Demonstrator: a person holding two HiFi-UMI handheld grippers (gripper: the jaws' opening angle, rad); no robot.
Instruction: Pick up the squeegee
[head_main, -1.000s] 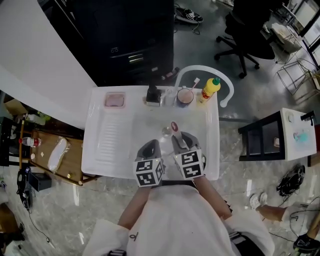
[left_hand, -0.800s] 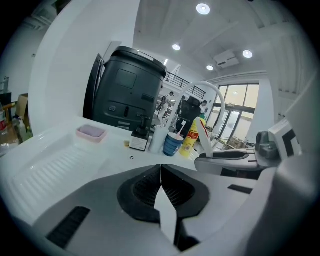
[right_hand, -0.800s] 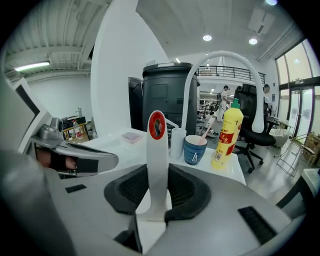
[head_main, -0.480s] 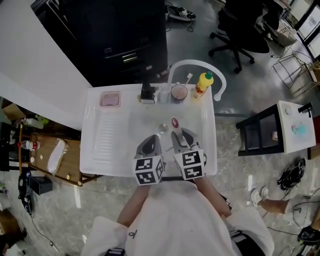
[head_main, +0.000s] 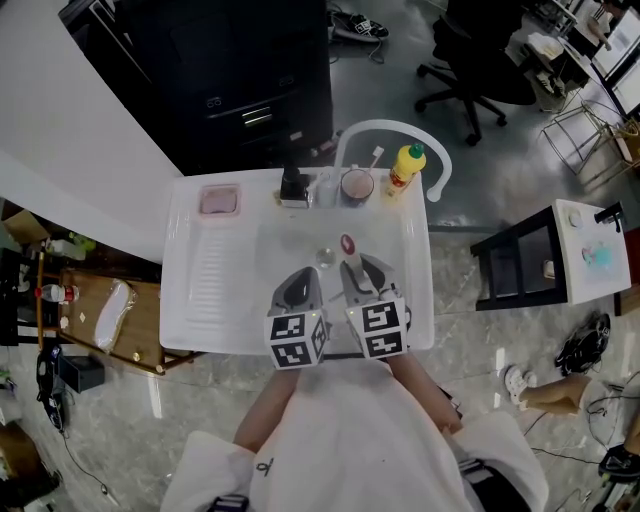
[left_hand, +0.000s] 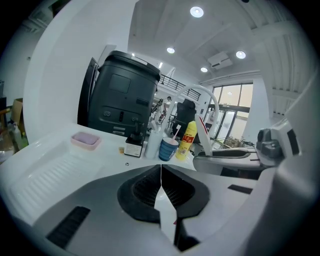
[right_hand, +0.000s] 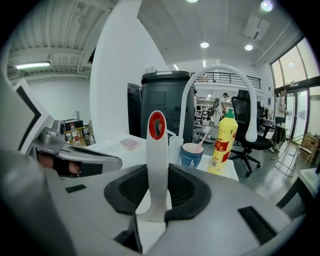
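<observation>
The squeegee (right_hand: 157, 160) is a white handle with a red oval at its tip, standing upright between the pads of my right gripper (right_hand: 156, 187), which is shut on it. In the head view the squeegee (head_main: 347, 250) pokes out ahead of the right gripper (head_main: 358, 272) over the white wash basin (head_main: 200, 290). My left gripper (head_main: 300, 290) hovers beside it on the left. Its jaws (left_hand: 161, 187) are shut with nothing between them. The left gripper view shows the right gripper (left_hand: 225, 160) and the squeegee handle (left_hand: 202, 125) at its right.
Along the basin's back edge stand a pink soap dish (head_main: 219, 201), a black dispenser (head_main: 293, 187), a cup with a toothbrush (head_main: 357, 186) and a yellow bottle (head_main: 404, 167). A white arched faucet (head_main: 390, 130) curves over them. A drain (head_main: 325, 256) lies ahead of the grippers.
Both grippers have risen a little over the basin, side by side. The squeegee stays in the right gripper.
</observation>
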